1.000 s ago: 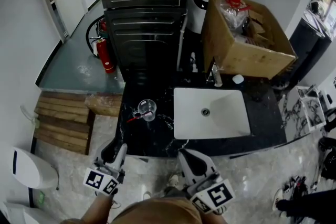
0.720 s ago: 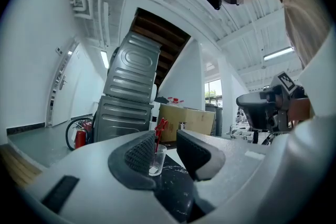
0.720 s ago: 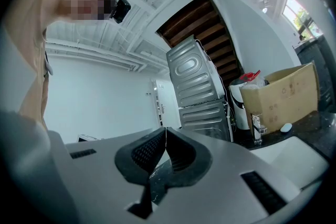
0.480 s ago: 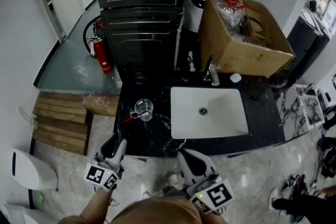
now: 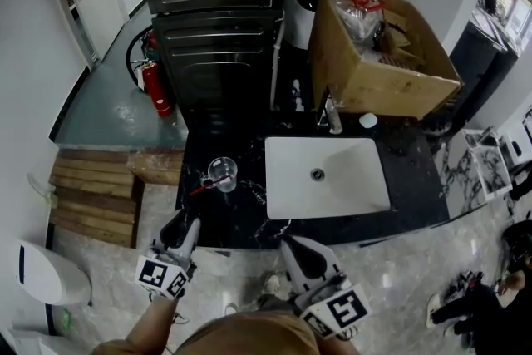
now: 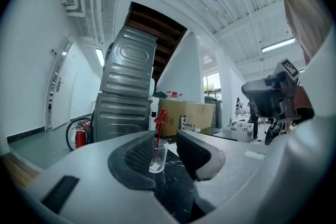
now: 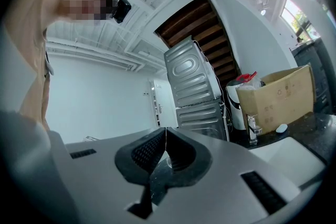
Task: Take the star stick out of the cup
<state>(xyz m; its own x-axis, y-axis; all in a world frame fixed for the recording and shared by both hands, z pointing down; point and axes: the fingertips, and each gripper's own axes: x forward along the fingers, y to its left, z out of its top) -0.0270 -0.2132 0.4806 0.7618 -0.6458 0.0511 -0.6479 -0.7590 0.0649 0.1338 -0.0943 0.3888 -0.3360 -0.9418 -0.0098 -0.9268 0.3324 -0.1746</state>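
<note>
A clear plastic cup (image 5: 222, 172) stands on the black counter (image 5: 233, 216), left of the sink. The red star stick (image 5: 202, 184) leans out of it toward the left. In the left gripper view the cup (image 6: 158, 155) shows some way ahead between the jaws, with the red star (image 6: 160, 116) above its rim. My left gripper (image 5: 183, 227) hovers at the counter's front edge, short of the cup, open with nothing held (image 6: 164, 140). My right gripper (image 5: 293, 247) is at the front edge below the sink, shut and empty (image 7: 166, 134).
A white sink (image 5: 326, 177) is set into the counter, with a faucet (image 5: 332, 117) behind it. A large cardboard box (image 5: 374, 62) sits at the back right. A red fire extinguisher (image 5: 155, 89) and a wooden pallet (image 5: 91, 195) are on the floor to the left.
The head view has drifted, so the counter and cup sit slightly further left and higher in it. Both grippers hold nearly the same places, and the star stick stays in the cup.
</note>
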